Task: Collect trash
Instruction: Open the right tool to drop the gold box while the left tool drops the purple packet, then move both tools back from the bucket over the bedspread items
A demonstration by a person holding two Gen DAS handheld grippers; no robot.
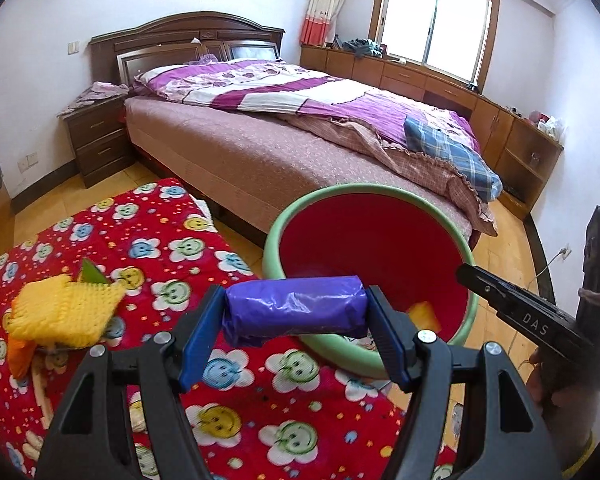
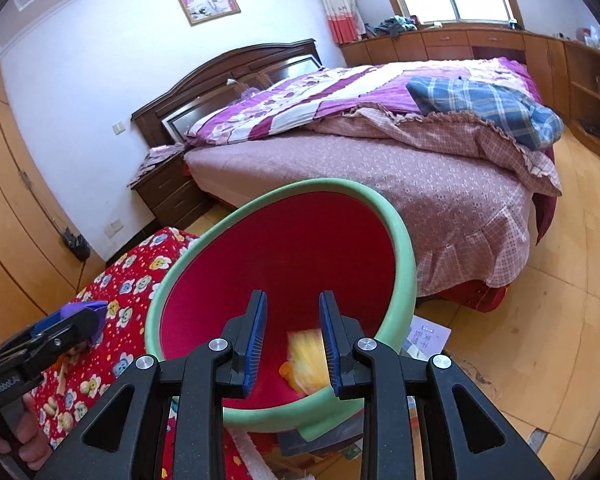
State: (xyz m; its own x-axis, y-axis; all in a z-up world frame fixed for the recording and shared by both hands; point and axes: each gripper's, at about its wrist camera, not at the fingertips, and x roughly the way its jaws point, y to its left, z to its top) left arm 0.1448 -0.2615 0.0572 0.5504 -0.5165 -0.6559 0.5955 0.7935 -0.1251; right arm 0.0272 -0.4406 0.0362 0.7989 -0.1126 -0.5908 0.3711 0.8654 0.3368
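Note:
My left gripper (image 1: 296,314) is shut on a purple plastic roll (image 1: 296,310), held crosswise just above the near rim of a red bin with a green rim (image 1: 380,190). A yellow item (image 1: 424,316) lies inside the bin. Yellow foam net trash (image 1: 60,312) lies on the red flowered cloth (image 1: 148,248) to the left. My right gripper (image 2: 293,340) is open and empty over the bin (image 2: 404,248), with the yellow item (image 2: 306,356) blurred below it. The left gripper (image 2: 66,326) with the purple roll (image 2: 86,306) shows at the left of the right wrist view.
A large bed (image 1: 300,128) with a purple quilt stands behind the bin. A dark nightstand (image 1: 96,140) is at the left, wooden cabinets (image 1: 460,96) along the window wall. Papers (image 2: 428,336) lie on the floor by the bin.

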